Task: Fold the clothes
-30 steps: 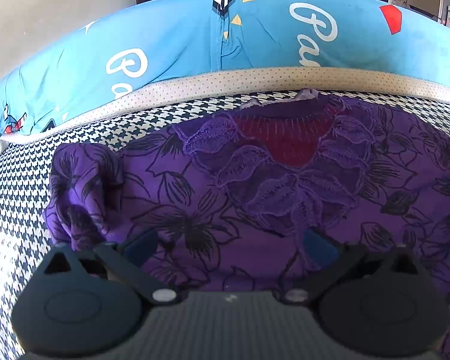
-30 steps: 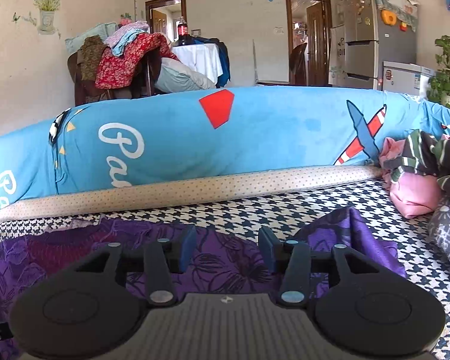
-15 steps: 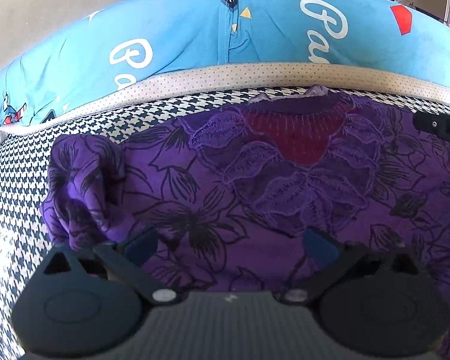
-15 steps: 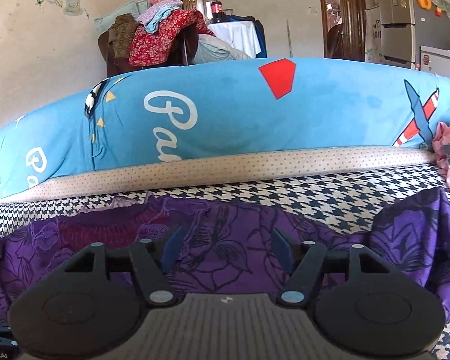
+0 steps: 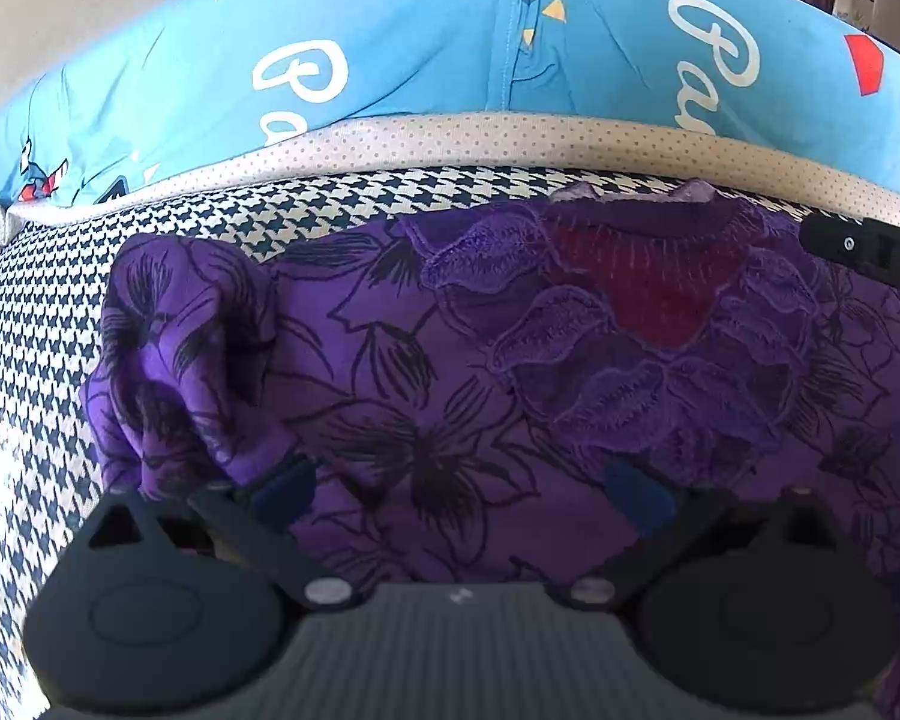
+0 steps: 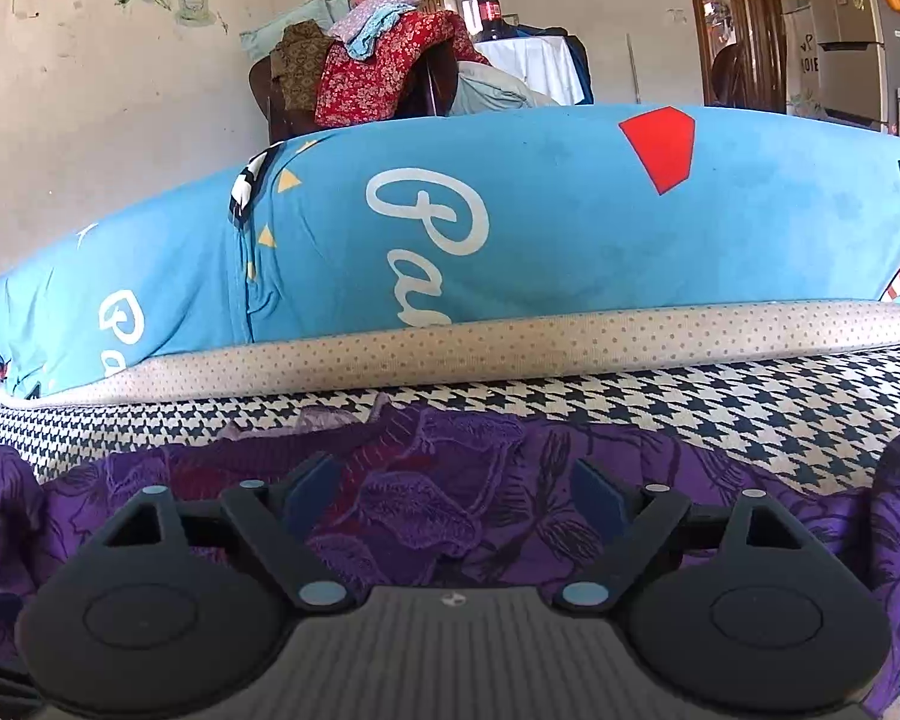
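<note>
A purple top (image 5: 462, 372) with black flower outlines lies flat, front up, on the houndstooth cover (image 5: 36, 324). Its neckline (image 5: 648, 276) shows red lining and embroidered leaves around it. One sleeve (image 5: 174, 360) is bunched at the left. My left gripper (image 5: 459, 492) hangs open over the chest, its fingers spread wide with only flat cloth under them. My right gripper (image 6: 453, 495) is low over the top (image 6: 426, 516) just below the neckline; its jaws are opening and nothing is pinched between them. A black part of the right gripper (image 5: 870, 258) shows at the right edge of the left wrist view.
A long blue bolster (image 6: 510, 222) with white script lies along the far side, behind a dotted beige strip (image 6: 510, 342). Beyond it are a chair heaped with clothes (image 6: 366, 66), a covered table (image 6: 534, 60), doorways and a fridge (image 6: 846, 30).
The right gripper's jaws have spread wider while it swung left, from the right sleeve area to the neckline, and sank lower. It has come into the left wrist view. The left gripper shifted a little.
</note>
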The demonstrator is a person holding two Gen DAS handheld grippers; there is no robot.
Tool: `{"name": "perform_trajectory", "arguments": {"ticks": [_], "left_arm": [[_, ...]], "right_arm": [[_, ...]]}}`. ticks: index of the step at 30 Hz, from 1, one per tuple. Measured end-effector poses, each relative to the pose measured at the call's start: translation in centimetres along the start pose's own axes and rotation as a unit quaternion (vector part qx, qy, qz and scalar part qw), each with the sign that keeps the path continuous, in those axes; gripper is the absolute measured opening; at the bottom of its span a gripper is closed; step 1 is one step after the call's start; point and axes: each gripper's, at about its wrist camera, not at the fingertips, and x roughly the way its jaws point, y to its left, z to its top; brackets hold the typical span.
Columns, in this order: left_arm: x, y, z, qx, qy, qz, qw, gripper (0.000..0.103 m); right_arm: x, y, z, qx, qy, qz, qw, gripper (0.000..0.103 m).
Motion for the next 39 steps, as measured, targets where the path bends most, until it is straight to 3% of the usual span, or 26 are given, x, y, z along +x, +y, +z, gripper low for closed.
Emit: {"name": "perform_trajectory", "arguments": {"ticks": [20,24,29,30,34,36,39], "left_arm": [[2.4,3.2,0.8,-0.063,0.039,-0.004,0.9972,0.103],[3.1,3.6,0.9,-0.072,0.05,0.0,0.9962,0.103],[3.4,3.2,0.5,-0.06,0.053,0.01,0.9967,0.103],[3.4,3.1,0.4,-0.059,0.053,0.011,0.9968,0.103],[3.3,3.1,0.1,-0.06,0.051,0.013,0.9968,0.103],[3.3,3.1,-0.1,-0.06,0.05,0.015,0.9968,0.103],[3.2,3.1,-0.4,-0.06,0.049,0.016,0.9969,0.103]], "right_arm": [[5.8,2.0,0.3,-0.085,0.03,0.035,0.995,0.093],[7.4,1.9,-0.2,-0.088,0.069,0.053,0.992,0.1],[8.3,3.4,-1.0,-0.131,0.069,0.016,0.989,0.102],[8.4,3.6,-1.1,-0.14,0.065,0.012,0.988,0.1],[8.2,3.8,-1.0,-0.141,0.05,0.019,0.989,0.073],[8.1,3.9,-1.0,-0.145,0.045,0.024,0.988,0.064],[7.9,4.3,-1.0,-0.152,0.041,0.04,0.987,0.038]]}}
